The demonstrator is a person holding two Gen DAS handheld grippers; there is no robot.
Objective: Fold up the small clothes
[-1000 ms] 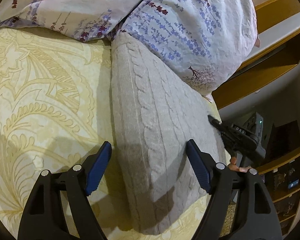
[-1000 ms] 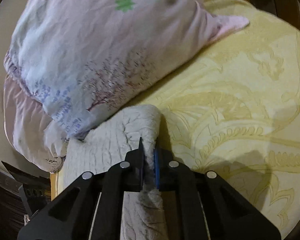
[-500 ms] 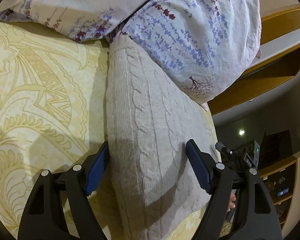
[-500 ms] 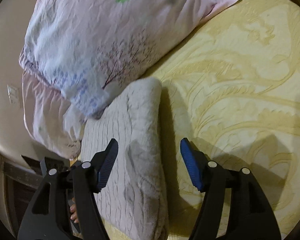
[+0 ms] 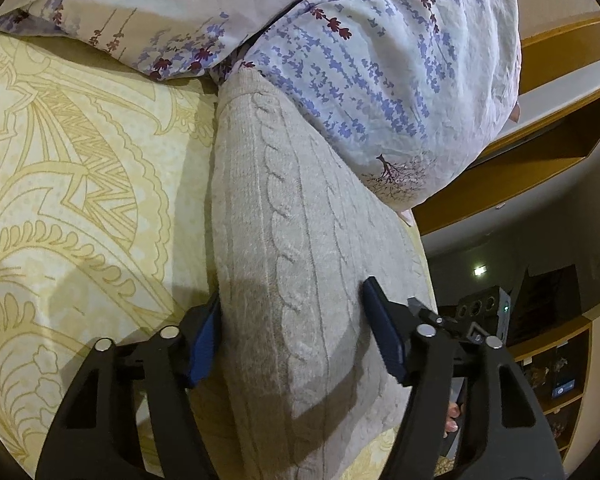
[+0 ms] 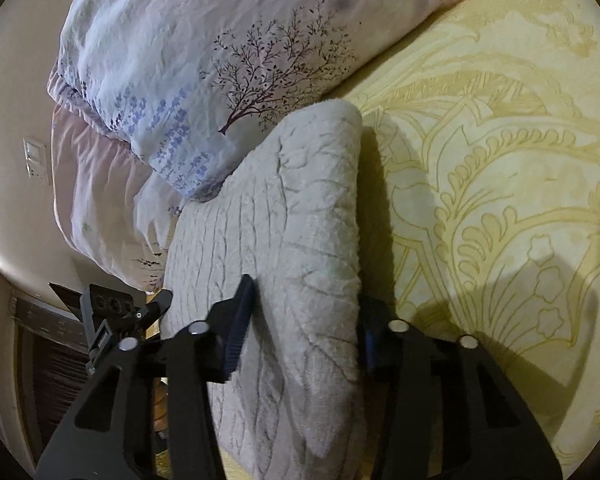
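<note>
A beige cable-knit sweater (image 5: 300, 248) lies folded in a thick rectangle on the yellow patterned bedspread (image 5: 80, 184), its far end against a floral pillow. My left gripper (image 5: 296, 332) is open, its blue pads straddling the sweater's near end, left pad at the folded edge. In the right wrist view the sweater (image 6: 292, 224) shows from the other end. My right gripper (image 6: 304, 332) is open and straddles the thick folded edge, with the right pad mostly hidden behind the fabric.
Floral pillows (image 5: 380, 60) lean over the sweater's far side; one also shows in the right wrist view (image 6: 204, 52). The bed's edge and wooden shelves (image 5: 556, 364) lie to the right in the left wrist view. Bedspread (image 6: 500, 160) stretches right of the sweater.
My right gripper has let go of the sweater's folded edge, opened, and now straddles it. My left gripper has moved closer over the sweater, staying open.
</note>
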